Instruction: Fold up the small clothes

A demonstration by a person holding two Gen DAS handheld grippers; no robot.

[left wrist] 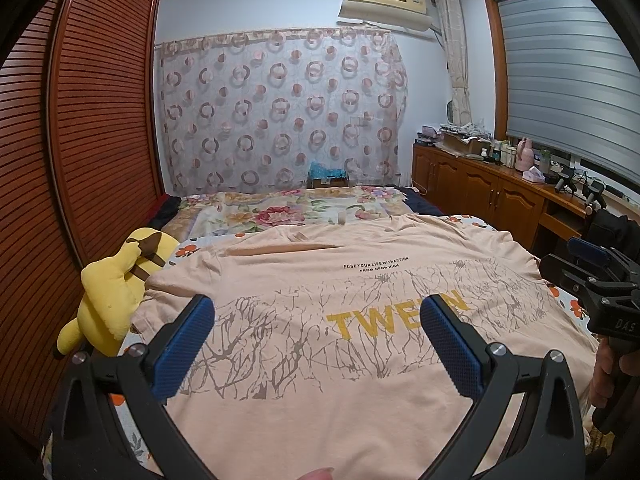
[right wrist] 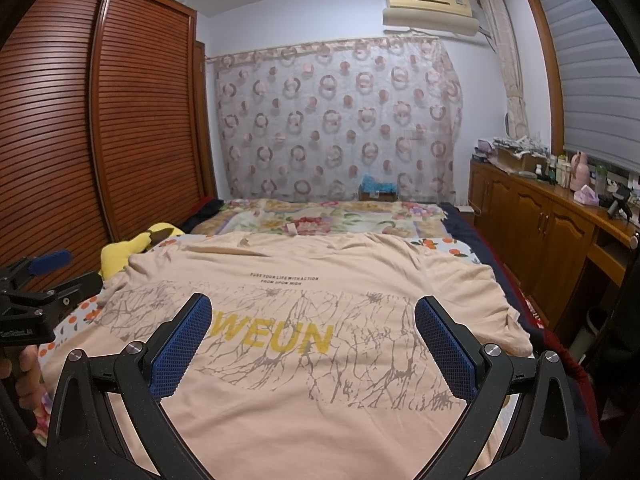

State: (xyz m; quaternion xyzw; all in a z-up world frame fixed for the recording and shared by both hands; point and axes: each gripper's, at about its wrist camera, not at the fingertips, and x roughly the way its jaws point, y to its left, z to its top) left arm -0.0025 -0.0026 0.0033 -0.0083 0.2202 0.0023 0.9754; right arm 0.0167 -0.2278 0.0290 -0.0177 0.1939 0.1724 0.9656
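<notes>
Item: peach T-shirt (left wrist: 320, 280) laid flat on bed (left wrist: 280, 210), unfolded; both tongs empty.

Left wrist view: left tongs (left wrist: 318, 316) spread wide, holding nothing, above the shirt's lower centre. Shirt fills mid-frame, print side up, no fold made; all folding appears left to do. Yellow plush toy (left wrist: 116, 284) touches the shirt's left edge at mid-left, likely crowding a fold from that side. Right tongs (left wrist: 592, 264) at right edge, gap cannot be judged here.
Right wrist view: right tongs (right wrist: 314, 314) spread wide, empty, over the shirt (right wrist: 320, 360). Right sleeve edge lies near the bed's side at lower right; wooden cabinet (right wrist: 540, 232) stands beyond. Far half of the bed, upper centre, offers open room.
</notes>
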